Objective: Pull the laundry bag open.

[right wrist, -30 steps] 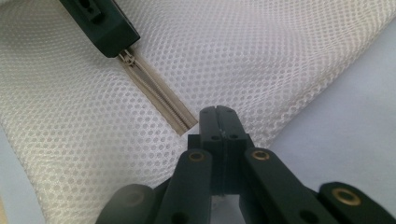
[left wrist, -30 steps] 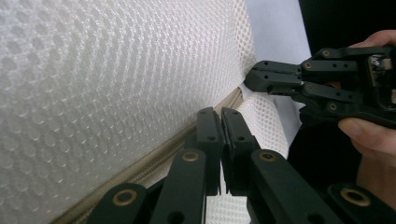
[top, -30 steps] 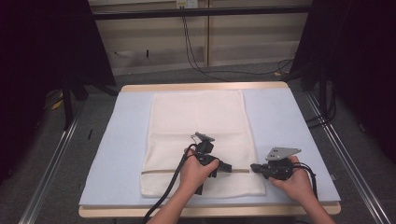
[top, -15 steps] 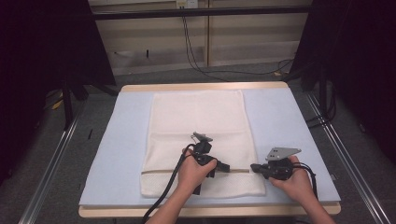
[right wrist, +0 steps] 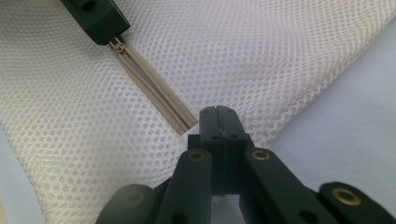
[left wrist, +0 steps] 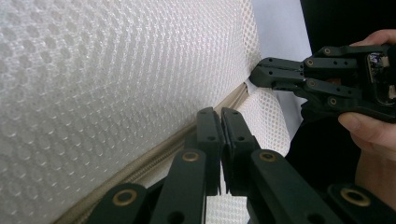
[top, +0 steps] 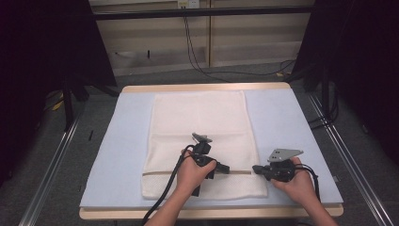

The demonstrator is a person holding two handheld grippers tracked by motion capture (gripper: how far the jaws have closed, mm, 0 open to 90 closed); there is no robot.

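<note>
Two forearms enter from six o'clock in the high view, each hand wrapped around one gripper. The left gripper (top: 225,168) lies low over the near part of the mesh bag (top: 202,122), aimed toward three o'clock along the zipper (top: 164,173). Its jaws look pressed together on the zipper line, and in the right gripper view they appear to be holding the slider (right wrist: 116,44). The right gripper (top: 256,168) points toward nine o'clock, its jaws together and pinching the bag's edge beside the zipper's end. One bag, flat on the blue-grey table mat (top: 291,127); one zipper; two grippers.
</note>
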